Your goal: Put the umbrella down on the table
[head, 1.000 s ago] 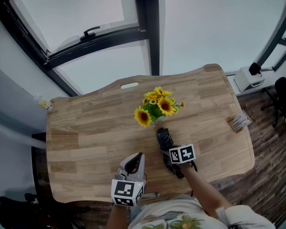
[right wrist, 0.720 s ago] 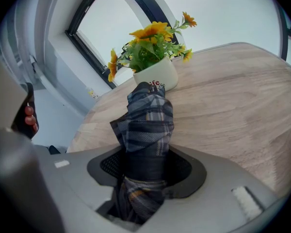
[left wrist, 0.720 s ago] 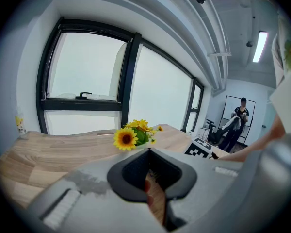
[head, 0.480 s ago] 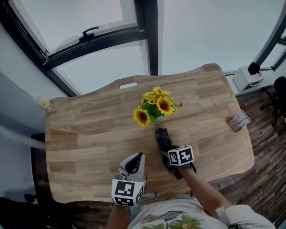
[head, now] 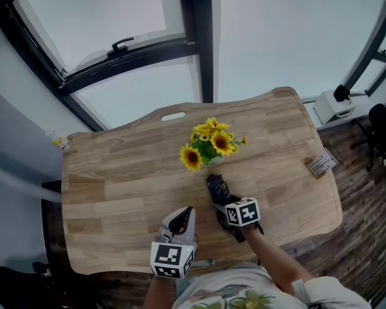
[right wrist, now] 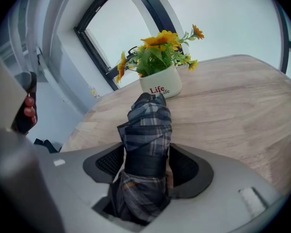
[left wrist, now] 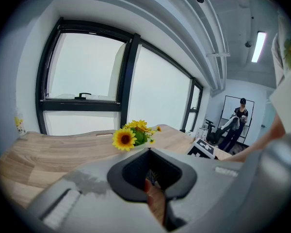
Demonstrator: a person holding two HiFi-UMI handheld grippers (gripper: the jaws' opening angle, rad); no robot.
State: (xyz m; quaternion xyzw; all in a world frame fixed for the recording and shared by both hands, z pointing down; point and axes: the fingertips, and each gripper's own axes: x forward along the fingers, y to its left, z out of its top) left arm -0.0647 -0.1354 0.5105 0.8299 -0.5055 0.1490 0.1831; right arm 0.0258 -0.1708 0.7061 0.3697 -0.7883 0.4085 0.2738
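1. While I watch from the head view, the folded plaid umbrella (head: 216,192) lies over the near middle of the wooden bench (head: 116,172), and its far end points at the sunflowers (head: 209,143).
2. Through the right gripper view, the umbrella (right wrist: 148,125) runs straight out between the fingers of the right gripper (right wrist: 148,171), with its dark strap band sitting level with the pads.
3. Those fingers are opening. I see a sliver of mesh pad bare on either side of the fabric, so they stand slack round the umbrella, not clamped on it.
4. Its far tip ends just short of the white pot (right wrist: 160,84), which carries the word "Life". I cannot tell whether the whole length rests flat on the wood.
5. From above, the right gripper (head: 226,205) sits just beyond its marker cube, over the umbrella's middle.
6. Off to its left, the left gripper (head: 182,216) hangs over the bench's near edge, well clear of the umbrella.
7. Looking along the left gripper (left wrist: 153,178), I see its fingers drawn together with nothing caught between them. Only the bench (left wrist: 39,149) and the flowers (left wrist: 131,135) show beyond.
8. Elsewhere, a small card-like item (head: 321,165) lies by the bench's right edge, and a small yellowish thing (head: 60,142) stands at the far left corner.
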